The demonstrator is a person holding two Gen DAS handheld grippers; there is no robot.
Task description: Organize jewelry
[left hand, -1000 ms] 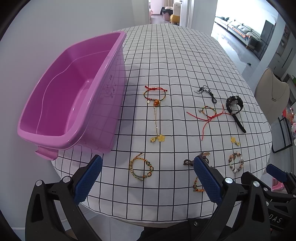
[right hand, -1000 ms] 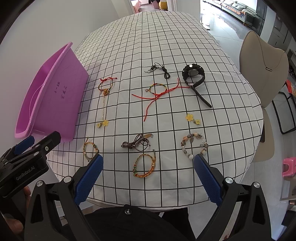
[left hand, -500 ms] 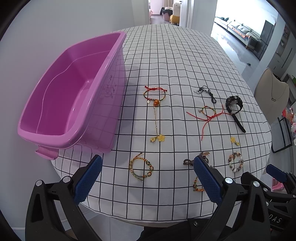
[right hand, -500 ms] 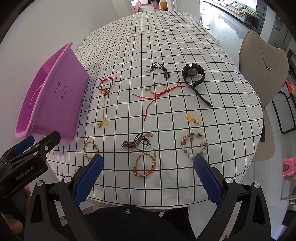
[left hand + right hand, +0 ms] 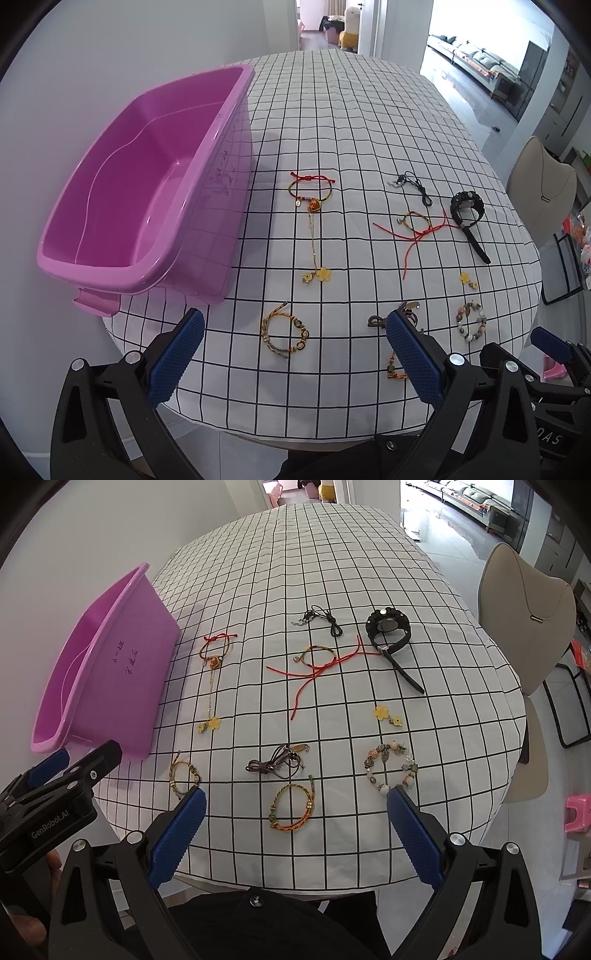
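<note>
Several pieces of jewelry lie spread on a checked tablecloth [image 5: 332,110]. An empty pink tub [image 5: 140,192] stands at the table's left; it also shows in the right wrist view [image 5: 110,672]. A woven bracelet [image 5: 283,334] lies just ahead of my open, empty left gripper [image 5: 293,354]. An orange braided bracelet [image 5: 293,806] lies just ahead of my open, empty right gripper [image 5: 295,830]. A brown cord bracelet [image 5: 277,764], a beaded bracelet [image 5: 391,771], a black watch [image 5: 389,627], a red string bracelet [image 5: 317,661] and a red-knot bracelet with a flower pendant chain [image 5: 312,199] lie farther out.
A black cord [image 5: 321,620] and a small yellow flower charm [image 5: 384,714] lie on the cloth too. A beige chair [image 5: 532,620] stands at the table's right side. A wall runs close behind the tub. The near table edge is just below both grippers.
</note>
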